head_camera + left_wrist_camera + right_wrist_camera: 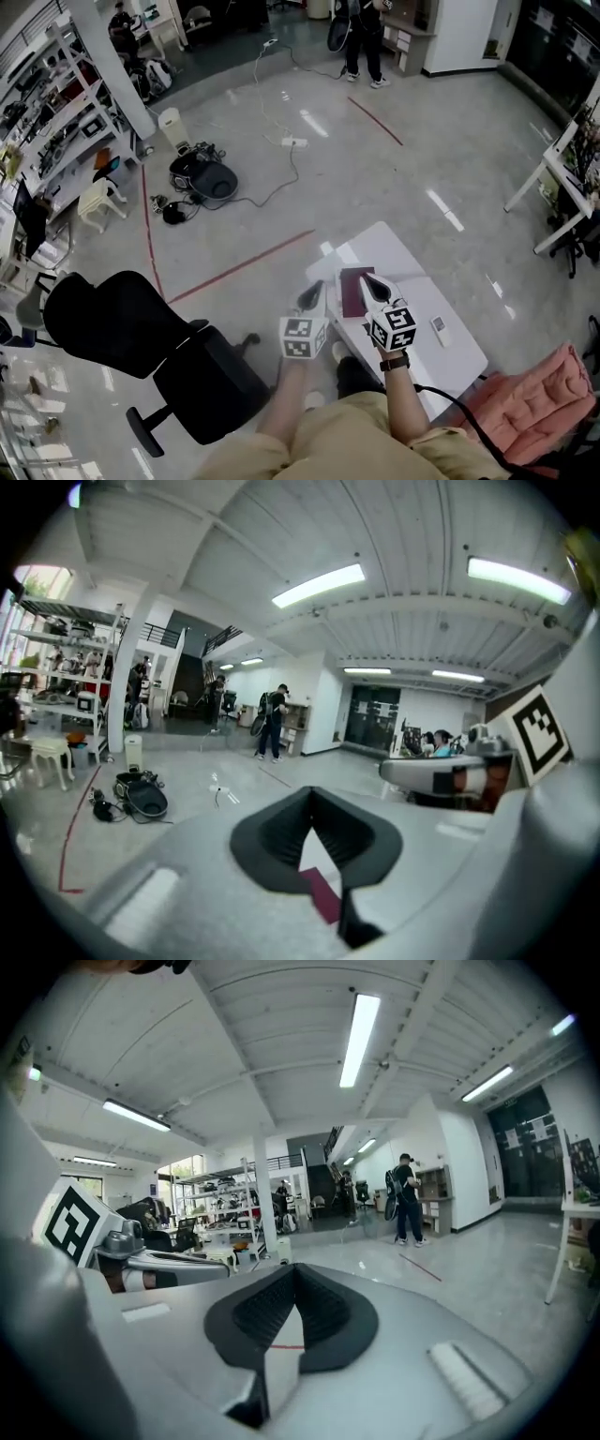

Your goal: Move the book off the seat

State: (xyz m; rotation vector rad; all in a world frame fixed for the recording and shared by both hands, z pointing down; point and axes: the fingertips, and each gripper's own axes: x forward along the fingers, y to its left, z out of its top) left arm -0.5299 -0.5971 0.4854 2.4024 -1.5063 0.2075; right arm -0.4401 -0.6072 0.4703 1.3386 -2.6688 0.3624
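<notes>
From where I stand, the dark red book (353, 291) lies flat on the white table (405, 260), near the edge closest to the seated person. It has not been lifted and neither gripper touches it.

The left gripper (312, 296) hangs just to the left of the book, over the table's left edge. Its jaws are pressed together with nothing between them. In the left gripper view, those closed jaws (312, 795) meet at their tips. A corner of the book (322, 893) shows below them through the gap nearer their base, so the book lies under and slightly ahead of the jaws, not inside them.

The right gripper (371, 281) sits over the book's right side, and its jaws are also together and empty. In the right gripper view, the shut jaws (295, 1275) point out across the room, and the book is not visible there.

A small white remote (438, 328) rests on the table, well to the right of the book. A black office chair (141, 342) stands on the floor to the person's left.
</notes>
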